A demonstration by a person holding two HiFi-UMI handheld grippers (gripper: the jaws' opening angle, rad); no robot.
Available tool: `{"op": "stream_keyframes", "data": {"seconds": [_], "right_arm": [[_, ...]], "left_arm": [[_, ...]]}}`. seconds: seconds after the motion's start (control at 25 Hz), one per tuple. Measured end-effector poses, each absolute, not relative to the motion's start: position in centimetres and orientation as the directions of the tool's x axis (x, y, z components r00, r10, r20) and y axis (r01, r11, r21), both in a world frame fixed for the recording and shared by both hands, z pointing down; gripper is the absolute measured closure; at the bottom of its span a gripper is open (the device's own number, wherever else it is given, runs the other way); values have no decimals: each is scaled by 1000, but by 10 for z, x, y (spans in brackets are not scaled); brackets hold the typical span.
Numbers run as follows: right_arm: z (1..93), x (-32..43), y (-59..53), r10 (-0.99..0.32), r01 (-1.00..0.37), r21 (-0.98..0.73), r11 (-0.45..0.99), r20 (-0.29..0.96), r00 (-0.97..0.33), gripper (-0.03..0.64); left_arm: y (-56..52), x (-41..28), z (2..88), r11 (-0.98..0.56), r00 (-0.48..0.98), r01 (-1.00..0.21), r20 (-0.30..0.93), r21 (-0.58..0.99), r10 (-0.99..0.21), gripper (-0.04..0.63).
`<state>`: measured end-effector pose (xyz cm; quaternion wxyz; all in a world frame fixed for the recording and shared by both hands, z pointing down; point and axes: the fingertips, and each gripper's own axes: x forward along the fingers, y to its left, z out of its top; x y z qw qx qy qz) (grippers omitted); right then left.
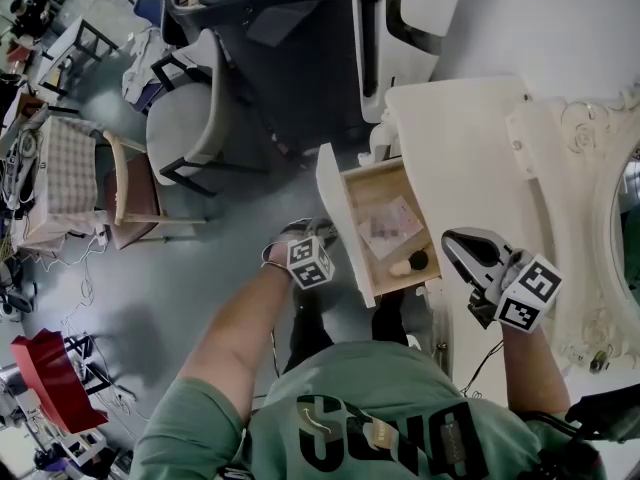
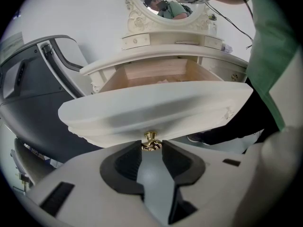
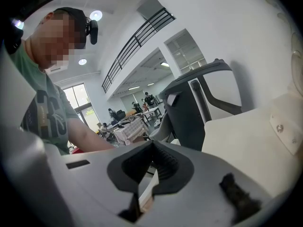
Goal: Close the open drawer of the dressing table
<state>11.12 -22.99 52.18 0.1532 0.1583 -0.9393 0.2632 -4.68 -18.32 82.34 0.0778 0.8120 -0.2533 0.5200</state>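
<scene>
Cream dressing table (image 1: 470, 148); left arm (image 1: 235, 338) outstretched, left tool (image 2: 151, 151) tight on drawer knob (image 2: 151, 140); right tool (image 3: 151, 144) closed, empty.

A grey upholstered armchair (image 1: 185, 118) stands on the grey floor (image 1: 200, 268), beside a wooden chair (image 1: 130, 203) with a reddish seat. Left of that, a checked cloth (image 1: 60, 173) covers what may be a small table. A big dark grey and white recliner (image 1: 300, 63) fills the top. A red object (image 1: 45, 368) sits low left, near loose cables (image 1: 85, 288).
</scene>
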Motion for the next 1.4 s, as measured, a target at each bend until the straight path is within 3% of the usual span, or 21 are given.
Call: {"op": "stream_keyframes", "data": {"seconds": [1.4], "right_arm": [[520,167,-239,-324,-458,-427,780,351,-879,606]], "left_arm": [[-204,-11,824,-877,334,-464,892,-126,-305,456]]}}
